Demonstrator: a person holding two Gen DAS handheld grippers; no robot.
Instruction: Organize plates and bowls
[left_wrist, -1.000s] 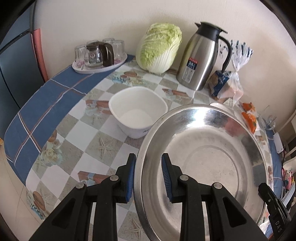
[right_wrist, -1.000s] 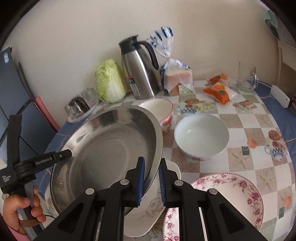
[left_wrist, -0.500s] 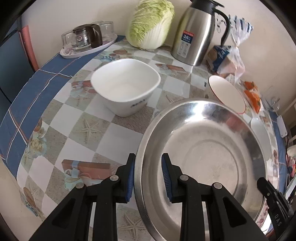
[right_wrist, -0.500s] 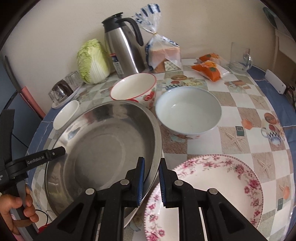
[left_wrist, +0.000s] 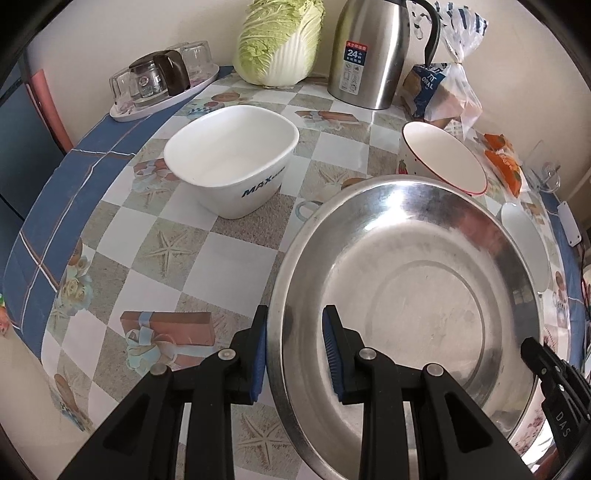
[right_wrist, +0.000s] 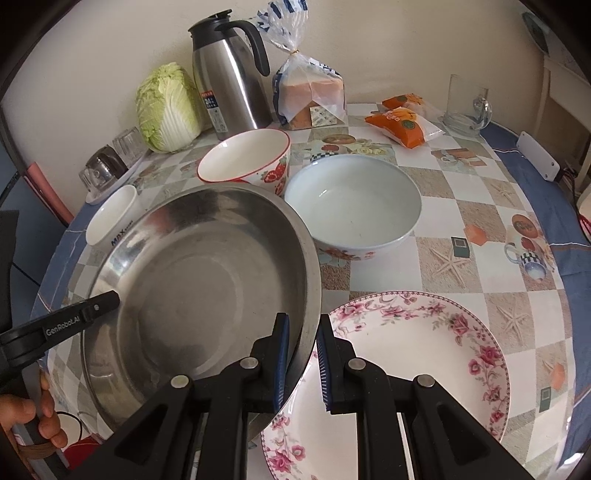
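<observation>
Since the earlier frames, both grippers have pitched further down and carried the steel basin (left_wrist: 406, 295) lower toward the table (left_wrist: 122, 236), bringing the floral plate (right_wrist: 417, 369) fully into the right wrist view. Left gripper (left_wrist: 295, 350): jaws set narrow, clamped across the basin's near rim, one pad outside and one inside. Right gripper (right_wrist: 301, 365): jaws nearly closed, pinching the opposite rim, angled steeply downward. In the right wrist view, a hand (right_wrist: 33, 417) at the lower left grasps the left gripper's handle. The basin sits tilted, its right edge overlapping the floral plate. Behind it stand the white square bowl (left_wrist: 232, 170), the red-rimmed bowl (right_wrist: 245, 160) and the pale blue bowl (right_wrist: 354, 203), all upright on the table.
</observation>
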